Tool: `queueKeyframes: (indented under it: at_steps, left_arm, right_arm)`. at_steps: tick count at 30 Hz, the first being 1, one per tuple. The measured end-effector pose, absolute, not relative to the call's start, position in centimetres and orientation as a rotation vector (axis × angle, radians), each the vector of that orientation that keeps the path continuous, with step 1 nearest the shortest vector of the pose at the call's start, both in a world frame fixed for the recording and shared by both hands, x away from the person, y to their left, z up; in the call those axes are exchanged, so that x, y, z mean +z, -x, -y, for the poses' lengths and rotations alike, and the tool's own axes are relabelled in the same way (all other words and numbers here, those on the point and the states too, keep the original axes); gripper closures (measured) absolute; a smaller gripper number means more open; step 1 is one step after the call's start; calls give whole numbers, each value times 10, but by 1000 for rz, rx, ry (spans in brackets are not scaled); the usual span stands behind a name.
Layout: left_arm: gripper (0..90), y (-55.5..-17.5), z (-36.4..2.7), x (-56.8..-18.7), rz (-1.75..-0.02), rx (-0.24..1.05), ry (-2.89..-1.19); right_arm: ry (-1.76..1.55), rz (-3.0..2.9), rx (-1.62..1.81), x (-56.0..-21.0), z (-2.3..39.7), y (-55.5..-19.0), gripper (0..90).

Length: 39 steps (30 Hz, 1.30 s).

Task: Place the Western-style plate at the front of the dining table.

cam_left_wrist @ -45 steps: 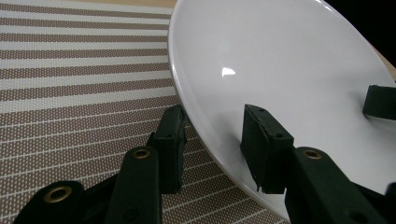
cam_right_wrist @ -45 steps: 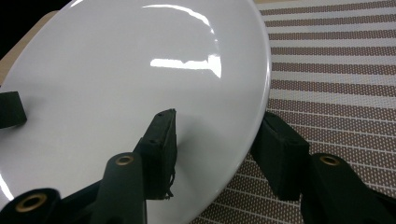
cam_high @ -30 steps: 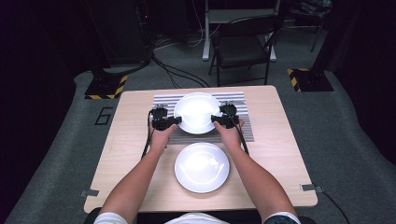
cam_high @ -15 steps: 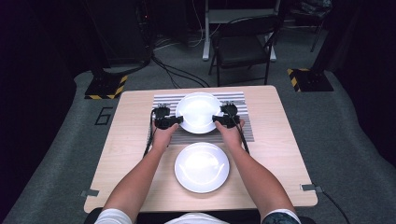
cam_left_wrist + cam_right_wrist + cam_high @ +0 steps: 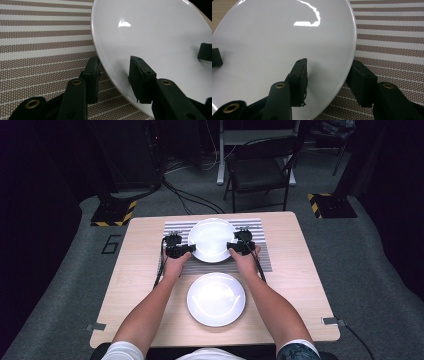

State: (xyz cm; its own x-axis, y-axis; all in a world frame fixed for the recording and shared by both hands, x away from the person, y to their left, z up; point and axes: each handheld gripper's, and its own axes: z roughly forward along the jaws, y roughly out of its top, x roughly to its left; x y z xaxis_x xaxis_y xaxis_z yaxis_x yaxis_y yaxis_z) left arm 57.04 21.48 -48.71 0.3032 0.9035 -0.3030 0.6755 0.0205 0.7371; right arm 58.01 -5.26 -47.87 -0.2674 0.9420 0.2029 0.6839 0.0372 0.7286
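A white plate is over the striped placemat at the far middle of the table. My left gripper is shut on its left rim and my right gripper on its right rim. In the left gripper view the plate has its rim between the jaws of the left gripper, one jaw on top and one beneath. In the right gripper view the right gripper clasps the plate the same way, above the placemat. The plate's near edge looks raised off the placemat.
A second white plate lies on the wooden table near the front edge, between the person's forearms. A folding chair stands on the floor beyond the table's far edge. Cables trail back from both grippers.
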Motion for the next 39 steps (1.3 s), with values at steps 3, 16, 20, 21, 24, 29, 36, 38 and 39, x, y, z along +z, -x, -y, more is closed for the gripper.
queueKeyframes:
  at_steps: [3, 16, 20, 21, 24, 29, 36, 38, 39]
  left_arm:
    - [609, -571, -216, -489, -1441, 340, -1729]
    - [612, -576, -216, -497, -1460, 334, -1740]
    - [612, -577, -217, -499, -1471, 328, -1729]
    - [612, -577, -217, -499, -1470, 328, -1731]
    - [612, -577, -215, -500, -1476, 329, -1732]
    - [612, -576, -212, -501, -1482, 343, -1736]
    - [611, -577, -210, -503, -1505, 364, -1741]
    - [611, -578, -209, -503, -1507, 374, -1748]
    - [612, -578, -209, -503, -1503, 376, -1757]
  right_arm:
    - [-1651, -1999, 1073, -482, 51, -581, 507]
    - [-1665, -2003, 1043, -491, 48, -584, 505]
    - [-1680, -2004, 1049, -493, 47, -584, 505]
    - [-1682, -2004, 1046, -493, 47, -584, 505]
    - [-1682, -2006, 1041, -494, 47, -584, 505]
    - [-1693, -2000, 1024, -495, 47, -584, 504]
    - [-1696, -1990, 996, -497, 43, -582, 504]
    - [-1695, -1981, 988, -497, 42, -582, 504]
    - [-1698, -1980, 985, -498, 42, -582, 504]
